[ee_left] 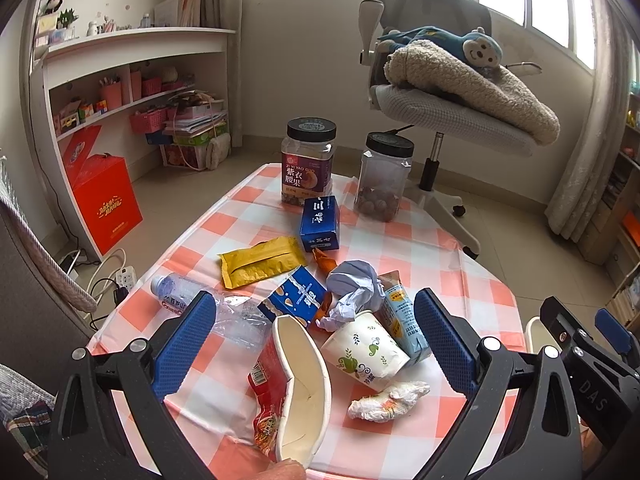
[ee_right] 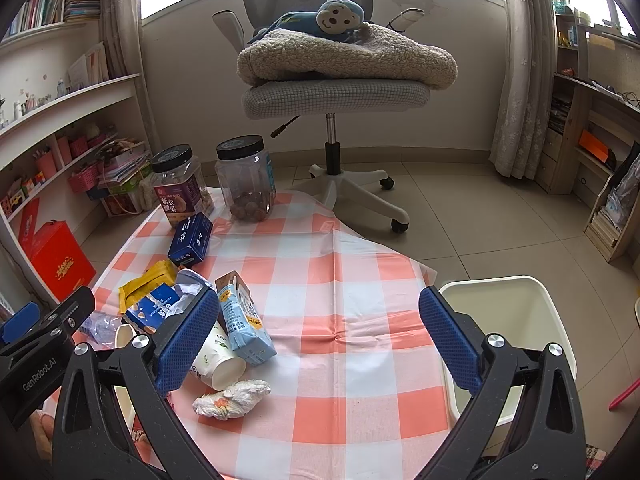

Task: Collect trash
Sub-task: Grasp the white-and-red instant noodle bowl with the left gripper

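Observation:
Trash lies on the checkered table [ee_left: 400, 240]: a crushed noodle cup [ee_left: 300, 384], a tipped paper cup [ee_left: 366, 352], a crumpled tissue [ee_left: 388, 400], a light-blue drink carton [ee_left: 400, 316], crumpled paper [ee_left: 354, 284], a blue snack wrapper [ee_left: 296, 296], a yellow wrapper [ee_left: 260, 260] and a flattened bottle [ee_left: 200, 300]. My left gripper [ee_left: 316, 344] is open above the noodle cup and paper cup. My right gripper [ee_right: 320, 340] is open over bare cloth; the carton [ee_right: 244, 320], paper cup [ee_right: 216, 360] and tissue [ee_right: 232, 398] lie by its left finger. A white bin [ee_right: 504, 320] stands right of the table.
Two black-lidded jars [ee_left: 310, 160] [ee_left: 384, 176] and a dark blue box [ee_left: 320, 222] stand at the table's far end. An office chair [ee_right: 332, 88] with a blanket and plush toy is beyond. Shelves [ee_left: 120, 80] line the left wall; a red box [ee_left: 104, 200] sits on the floor.

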The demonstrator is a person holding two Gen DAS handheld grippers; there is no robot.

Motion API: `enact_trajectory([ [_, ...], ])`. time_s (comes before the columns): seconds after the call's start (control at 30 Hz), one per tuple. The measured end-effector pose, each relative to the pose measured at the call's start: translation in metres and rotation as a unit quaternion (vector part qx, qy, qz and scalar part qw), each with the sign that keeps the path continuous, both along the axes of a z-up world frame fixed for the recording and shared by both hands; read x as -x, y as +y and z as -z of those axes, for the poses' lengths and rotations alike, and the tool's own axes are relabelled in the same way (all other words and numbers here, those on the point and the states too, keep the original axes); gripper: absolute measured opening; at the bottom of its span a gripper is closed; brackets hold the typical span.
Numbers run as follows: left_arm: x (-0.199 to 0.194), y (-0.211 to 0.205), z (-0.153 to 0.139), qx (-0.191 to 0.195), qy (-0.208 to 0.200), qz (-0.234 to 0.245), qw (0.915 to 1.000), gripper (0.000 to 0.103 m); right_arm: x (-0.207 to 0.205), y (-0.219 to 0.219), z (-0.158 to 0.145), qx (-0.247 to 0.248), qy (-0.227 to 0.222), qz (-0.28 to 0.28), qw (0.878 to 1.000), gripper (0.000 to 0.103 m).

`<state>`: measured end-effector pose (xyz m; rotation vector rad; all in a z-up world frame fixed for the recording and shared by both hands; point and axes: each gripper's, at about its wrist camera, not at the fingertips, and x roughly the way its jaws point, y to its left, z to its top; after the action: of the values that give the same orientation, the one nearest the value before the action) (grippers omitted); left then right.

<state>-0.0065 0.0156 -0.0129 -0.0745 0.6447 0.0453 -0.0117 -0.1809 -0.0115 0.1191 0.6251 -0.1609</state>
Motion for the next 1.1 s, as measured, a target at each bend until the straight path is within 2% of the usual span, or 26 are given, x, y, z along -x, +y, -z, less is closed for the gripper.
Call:
enact_trajectory([
  [1.1,0.0002,0.0033,0.0058,0.000,0.007,-0.006,1.0000,0.096,0.0001,0.0011,0.0018,0.000,0.001,-0.001,1.000,0.096],
])
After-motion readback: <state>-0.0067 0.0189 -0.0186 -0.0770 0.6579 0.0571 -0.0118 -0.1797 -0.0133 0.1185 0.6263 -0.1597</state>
